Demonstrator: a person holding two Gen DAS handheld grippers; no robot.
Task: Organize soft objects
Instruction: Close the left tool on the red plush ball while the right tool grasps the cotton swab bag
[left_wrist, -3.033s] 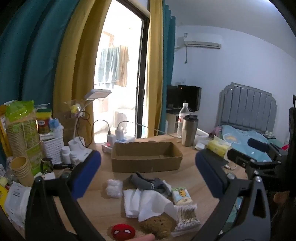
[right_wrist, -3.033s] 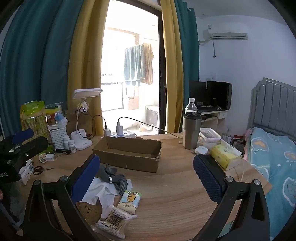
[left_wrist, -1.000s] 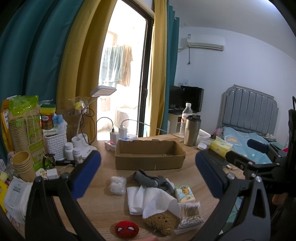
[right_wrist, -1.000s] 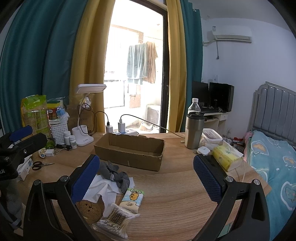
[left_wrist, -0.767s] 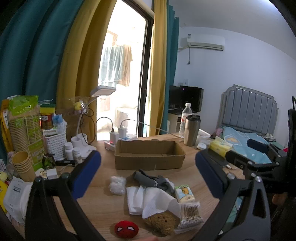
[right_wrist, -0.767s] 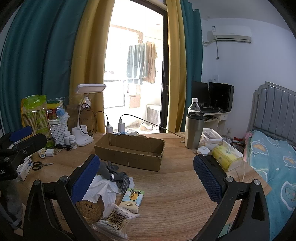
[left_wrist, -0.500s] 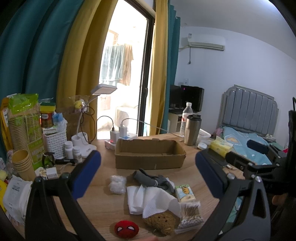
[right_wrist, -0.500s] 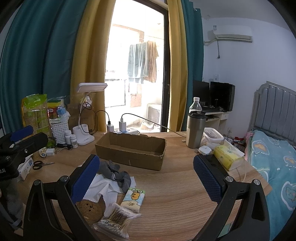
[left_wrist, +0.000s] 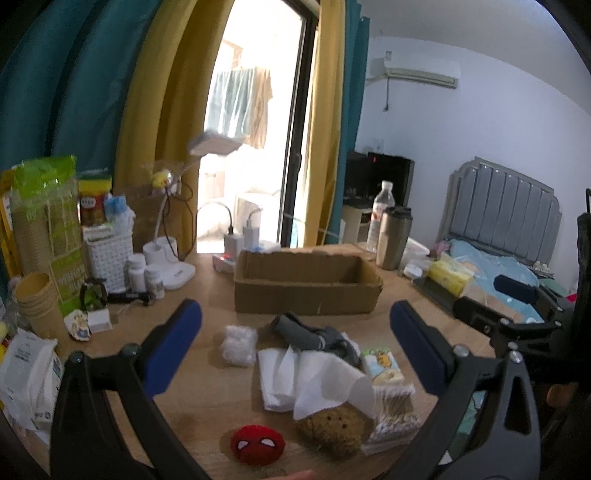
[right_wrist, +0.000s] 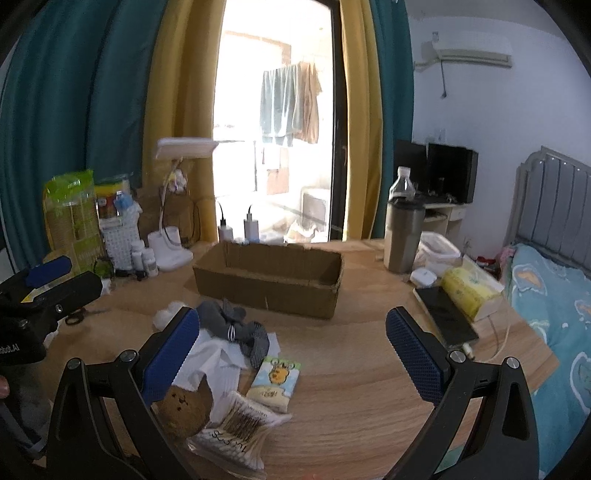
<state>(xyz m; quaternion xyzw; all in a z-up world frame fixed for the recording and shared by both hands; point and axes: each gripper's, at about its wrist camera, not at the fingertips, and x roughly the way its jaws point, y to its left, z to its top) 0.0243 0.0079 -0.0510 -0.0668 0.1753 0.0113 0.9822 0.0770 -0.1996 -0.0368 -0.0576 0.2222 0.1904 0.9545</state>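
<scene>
An empty cardboard box (left_wrist: 306, 284) (right_wrist: 269, 280) stands mid-table. In front of it lie grey socks (left_wrist: 317, 338) (right_wrist: 236, 326), a white fluffy ball (left_wrist: 238, 345) (right_wrist: 166, 315), white tissues (left_wrist: 317, 376) (right_wrist: 212, 360), a brown plush (left_wrist: 332, 424) (right_wrist: 183, 406), a red spider-face plush (left_wrist: 258, 441), a small tissue pack (left_wrist: 382, 365) (right_wrist: 275, 378) and a cotton swab pack (left_wrist: 393, 413) (right_wrist: 236, 432). My left gripper (left_wrist: 295, 336) hovers open above the pile. My right gripper (right_wrist: 291, 339) is open too, above the table right of the pile. Neither holds anything.
A desk lamp (left_wrist: 173, 266), white basket (left_wrist: 109, 251), pill bottles (left_wrist: 144, 275), paper cups (left_wrist: 37, 302) and chargers (left_wrist: 240, 240) crowd the back left. A steel tumbler (right_wrist: 402, 236), yellow tissue box (right_wrist: 472, 291) and phone (right_wrist: 445, 314) sit at the right, with a bed (right_wrist: 554, 295) beyond.
Both views have drifted slightly; the box and pile sit a little lower and closer in the frames. Both grippers stay open and nothing has been picked up.
</scene>
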